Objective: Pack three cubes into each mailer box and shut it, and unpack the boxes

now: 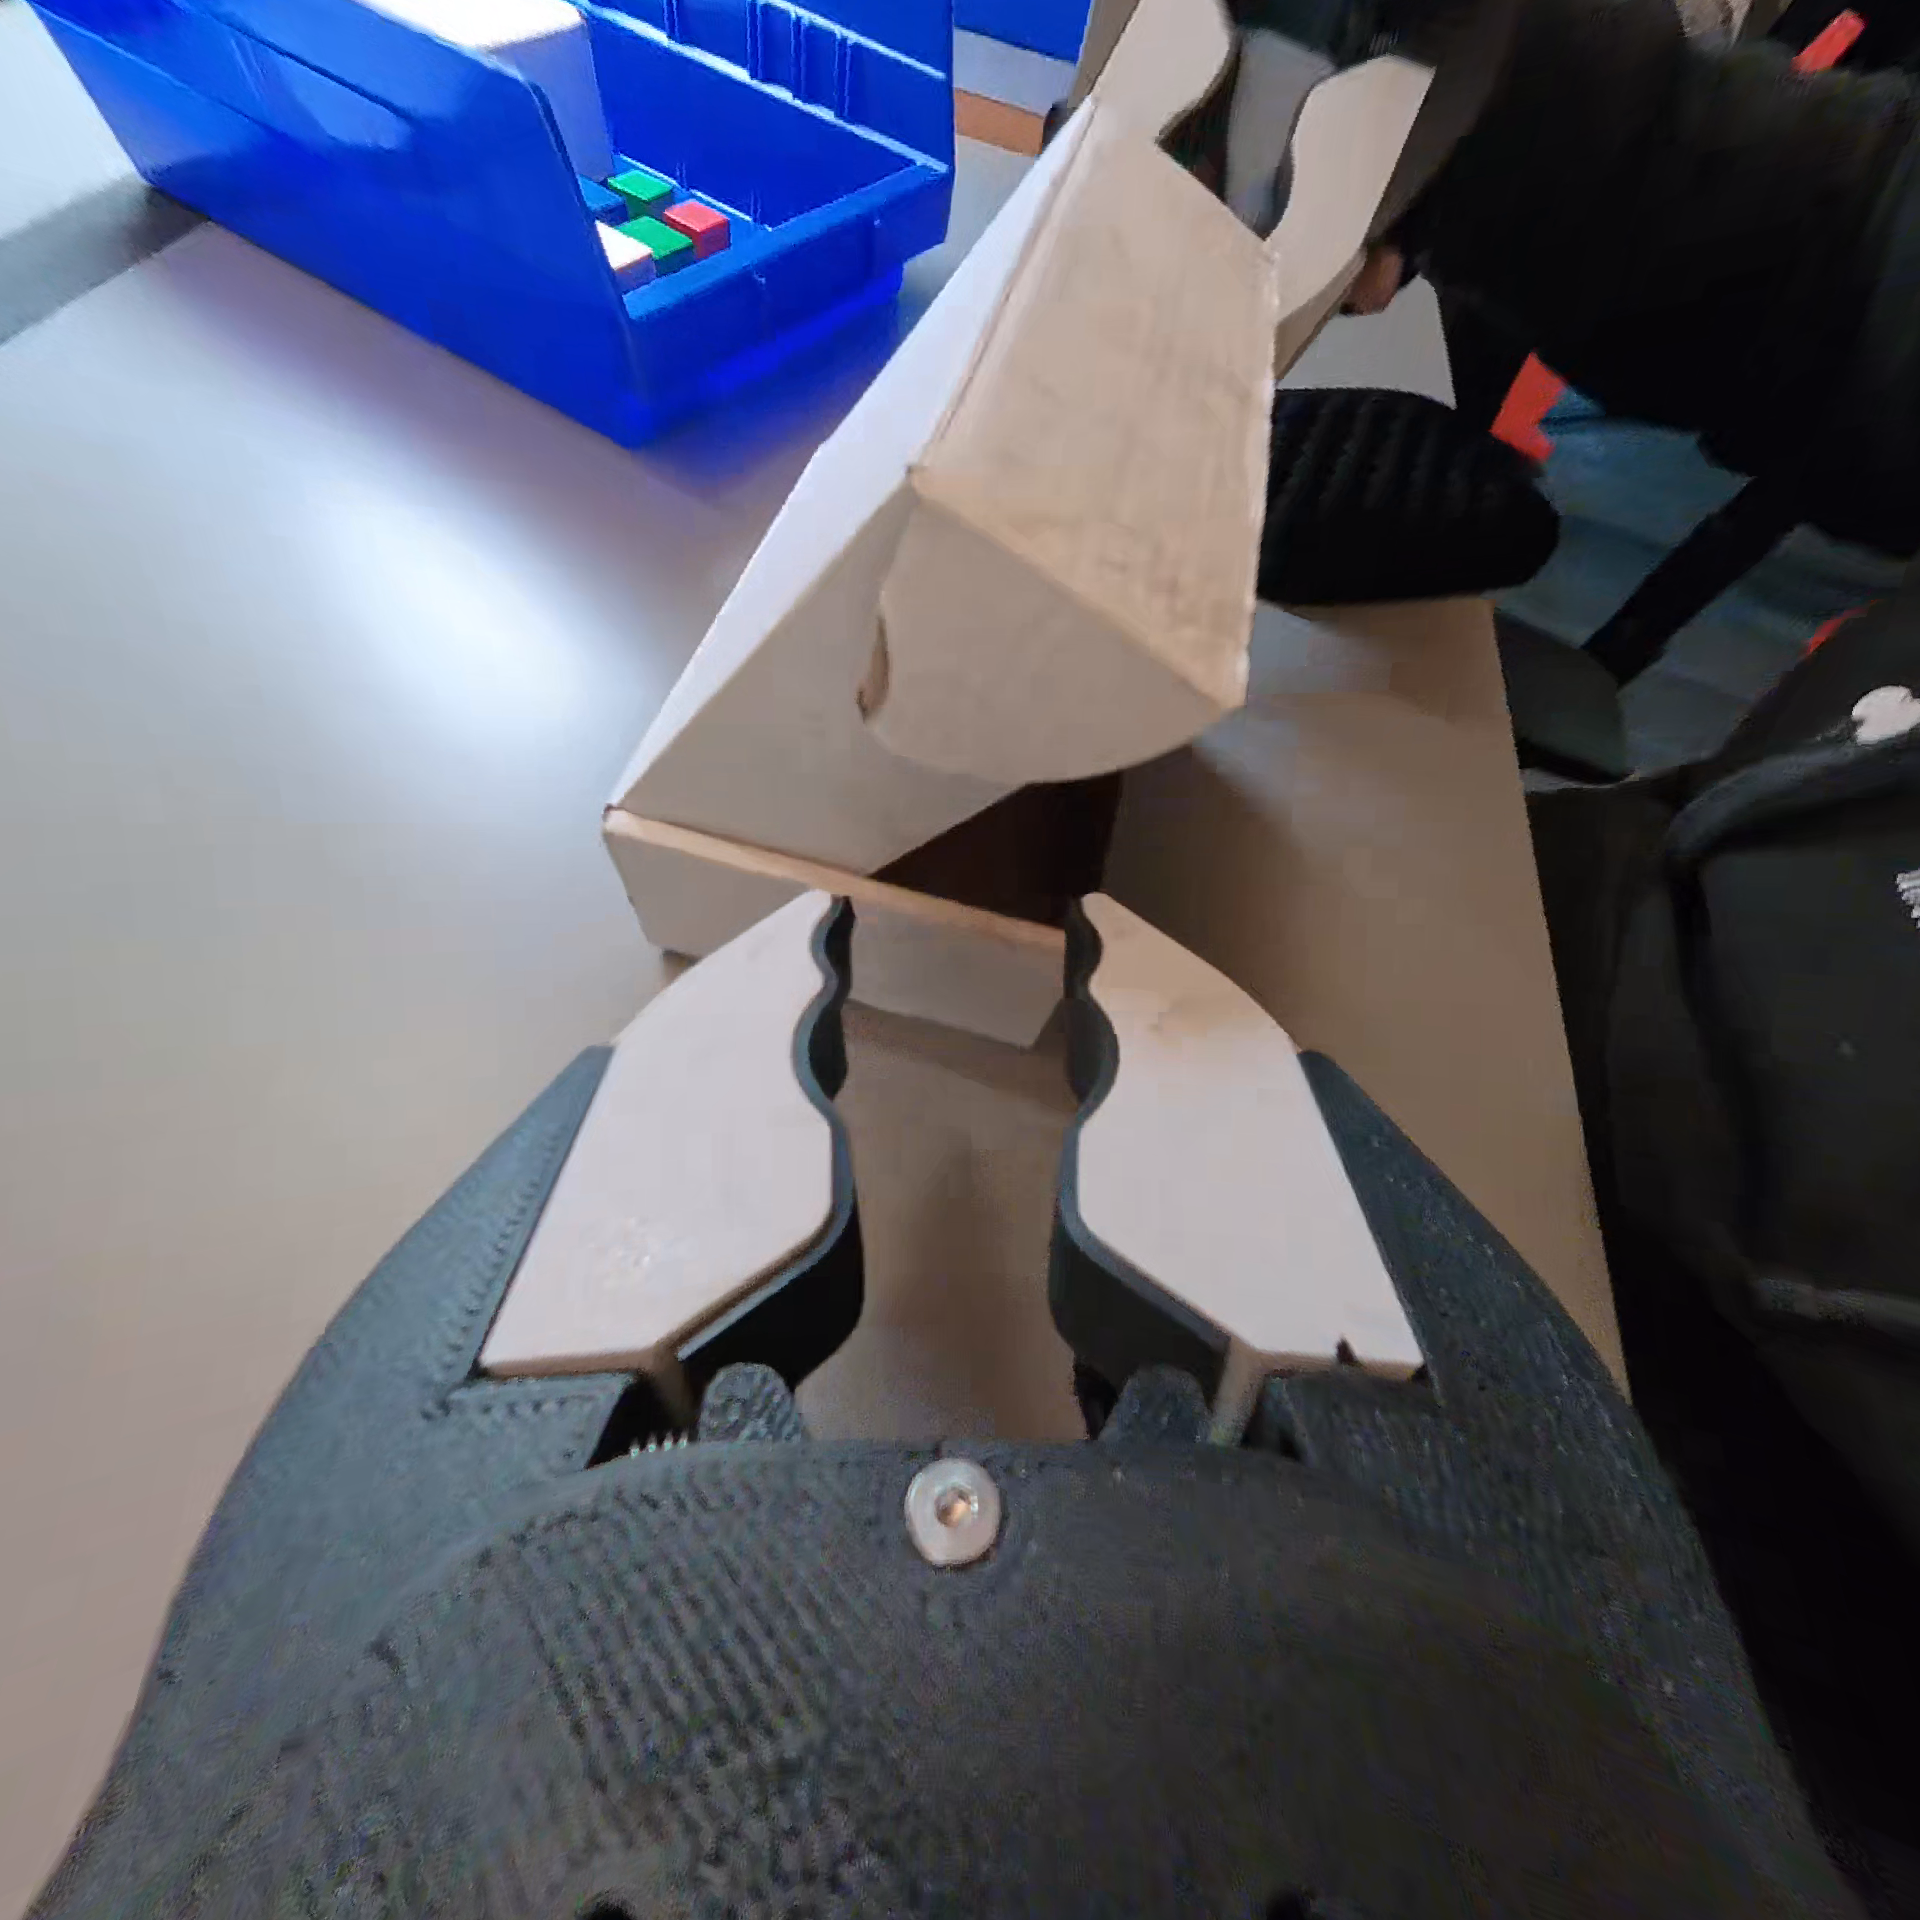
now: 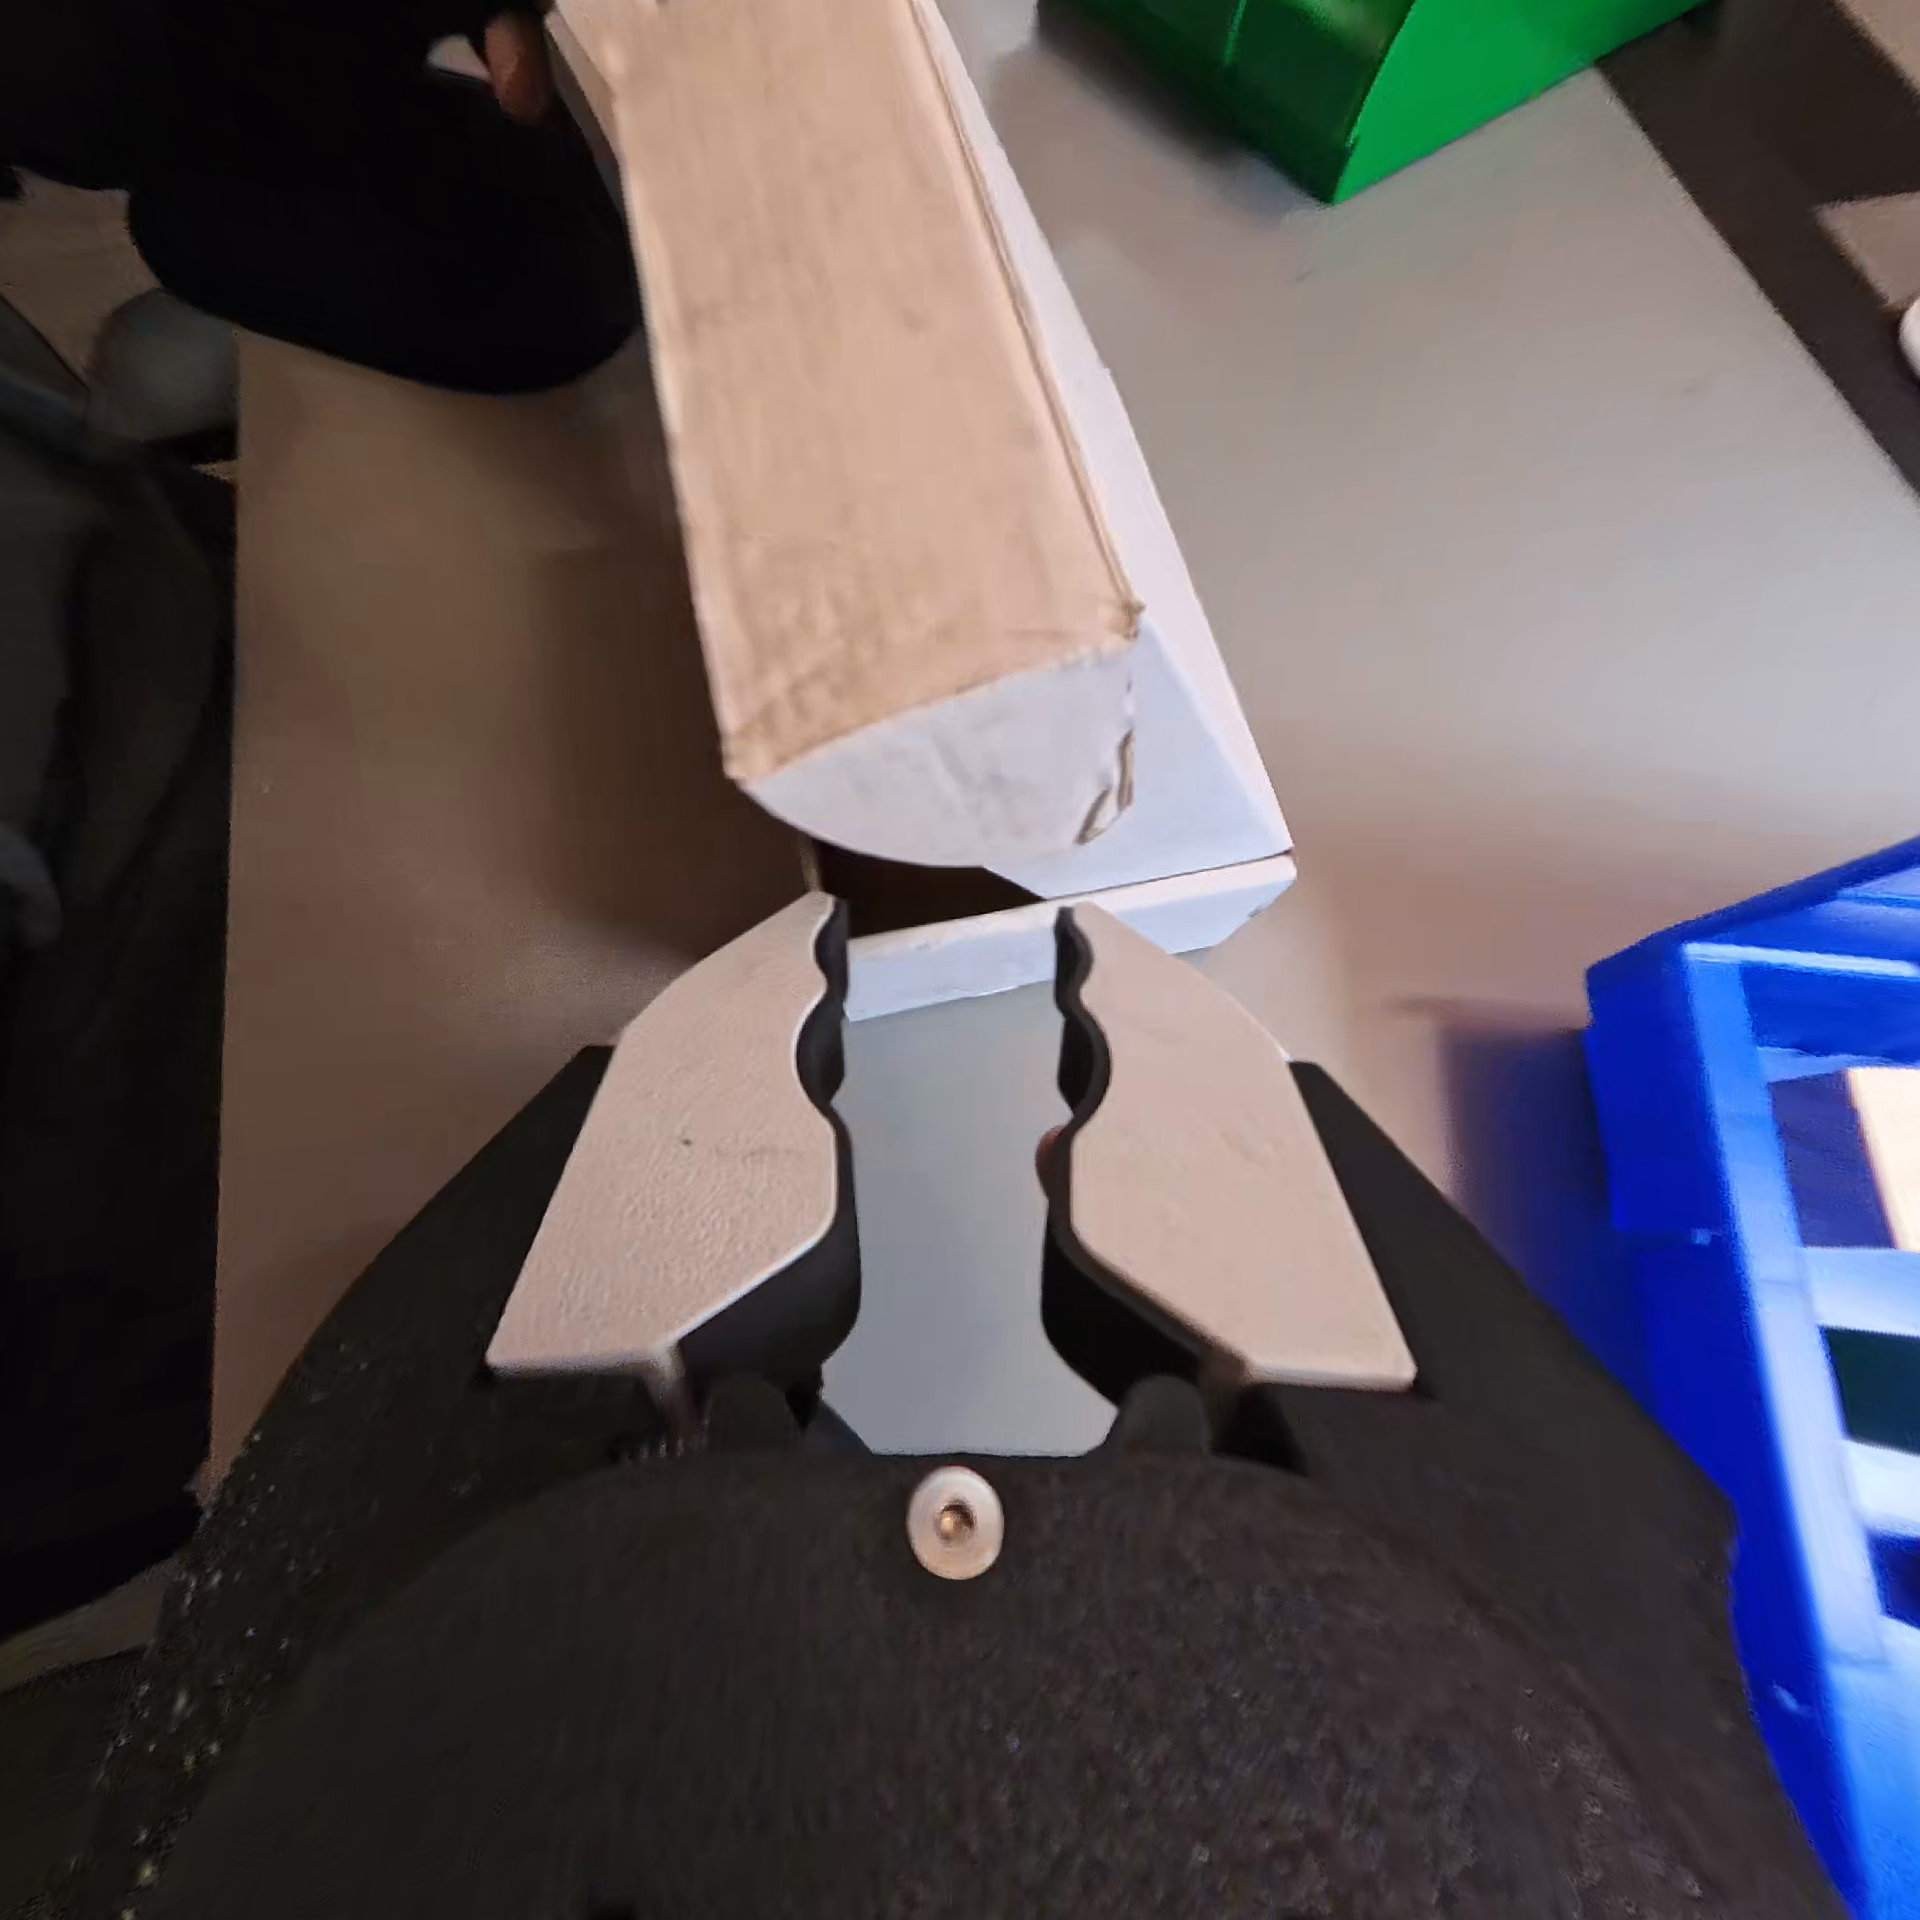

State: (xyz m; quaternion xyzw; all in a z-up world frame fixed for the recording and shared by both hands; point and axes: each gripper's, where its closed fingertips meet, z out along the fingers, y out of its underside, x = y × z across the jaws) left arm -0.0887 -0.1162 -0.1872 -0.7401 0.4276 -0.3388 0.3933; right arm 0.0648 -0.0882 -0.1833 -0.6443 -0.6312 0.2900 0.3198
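Note:
A white mailer box (image 1: 769,748) lies on the table with its lid (image 1: 1101,457) half raised and its tan underside facing me. The inside is dark and hidden. My left gripper (image 1: 961,925) is open, its fingertips flanking the box's near end wall. My right gripper (image 2: 951,925) is open at the opposite end of the same box (image 2: 1174,748), under the raised lid (image 2: 862,416). It also shows in the left wrist view (image 1: 1257,145) at the lid's far end. Green, red and white cubes (image 1: 655,223) lie in a blue bin (image 1: 436,197).
The blue bin also shows at the right of the right wrist view (image 2: 1766,1195). A green bin (image 2: 1351,83) stands at the back. A tan board (image 1: 1351,935) lies under the box along the table edge. A person's dark clothing (image 1: 1766,1039) is beside it. The left gripper's tips are roughly 15 cm from the right gripper's. From the right gripper's tips to the raised lid (image 2: 862,416) is close to 7 cm.

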